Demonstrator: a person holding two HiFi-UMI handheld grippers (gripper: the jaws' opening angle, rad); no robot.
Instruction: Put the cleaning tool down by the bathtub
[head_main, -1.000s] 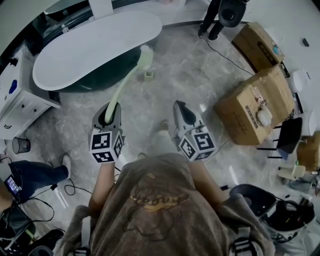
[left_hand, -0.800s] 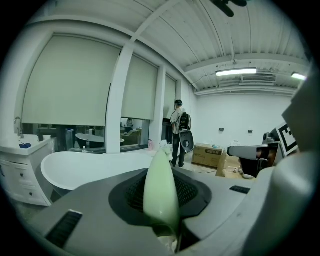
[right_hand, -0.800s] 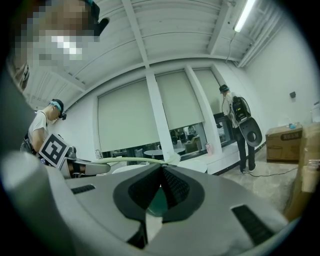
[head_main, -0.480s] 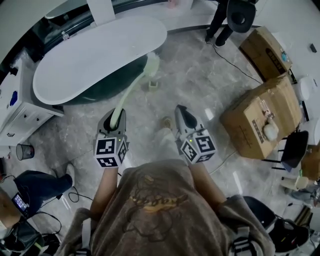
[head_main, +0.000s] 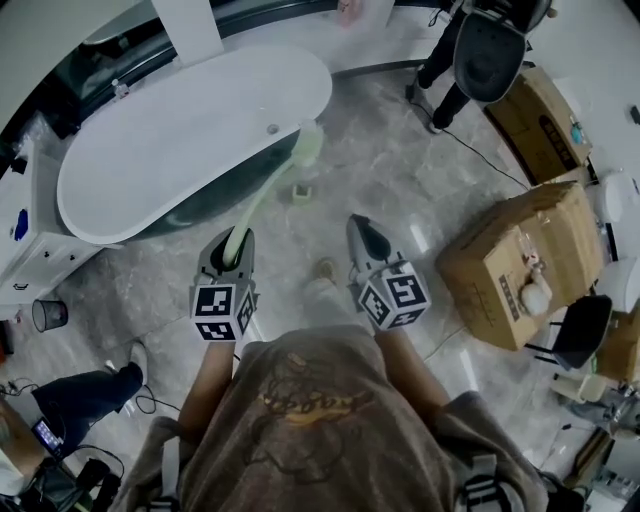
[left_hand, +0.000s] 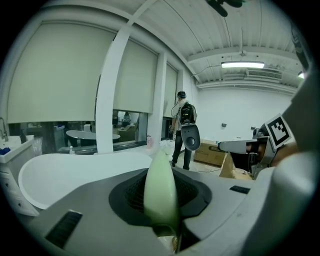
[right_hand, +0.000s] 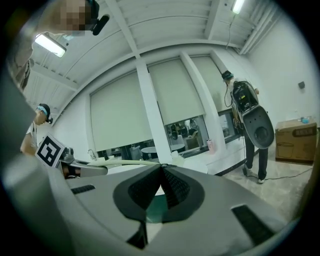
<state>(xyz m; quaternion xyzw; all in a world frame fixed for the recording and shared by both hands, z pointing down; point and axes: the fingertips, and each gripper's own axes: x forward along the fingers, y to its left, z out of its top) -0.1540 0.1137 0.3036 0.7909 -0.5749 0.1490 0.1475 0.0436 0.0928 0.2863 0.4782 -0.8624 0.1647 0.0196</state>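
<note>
Currently left hand-held gripper (head_main: 236, 238) clamps cleaning tool (head_main: 308, 142) handle.

left gripper (head_main: 234, 238), just toward 9 o'clock of centre, grips the handle of the pale green cleaning tool (head_main: 305, 148); its head points to 12 o'clock, beside the end of the white bathtub (head_main: 150, 160); right gripper (head_main: 361, 224) toward 3 o'clock, jaws together, empty; cardboard boxes (head_main: 510, 265) farther out at 3 o'clock.

A taped cardboard box (head_main: 520, 262) sits on the marble floor (head_main: 385, 165) at the right; a second box (head_main: 540, 110) lies beyond it; a black cable (head_main: 478, 158) trails nearby; a person (left_hand: 183, 116) wearing a backpack stands; a mesh bin (head_main: 44, 315) stands left.
</note>
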